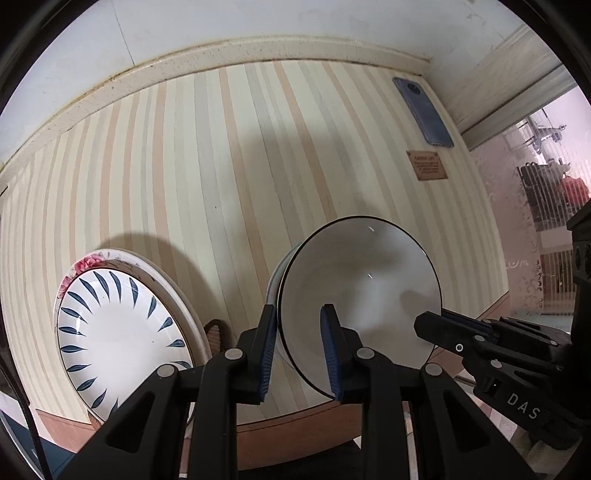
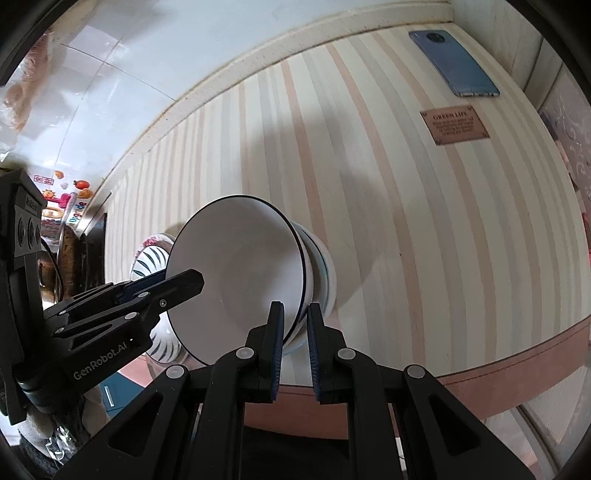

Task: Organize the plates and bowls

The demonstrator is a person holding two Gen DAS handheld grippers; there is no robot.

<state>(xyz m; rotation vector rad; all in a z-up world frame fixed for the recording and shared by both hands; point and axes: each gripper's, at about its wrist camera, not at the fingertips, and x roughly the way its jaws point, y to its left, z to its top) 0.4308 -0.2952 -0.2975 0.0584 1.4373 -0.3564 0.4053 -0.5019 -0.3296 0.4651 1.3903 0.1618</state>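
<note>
A white bowl with a thin dark rim sits nested in at least one more bowl, and both grippers hold this stack over the striped table. My left gripper is shut on the near rim, one pad inside the bowl and one outside. My right gripper is shut on the opposite rim the same way. Each view shows the other gripper: the right one and the left one. To the left, a blue-leaf plate lies on a flowered plate. Whether the stack touches the table is unclear.
A blue phone and a small brown plaque lie at the table's far right corner. A pale wall borders the table's far side. The table's brown front edge runs just below the grippers.
</note>
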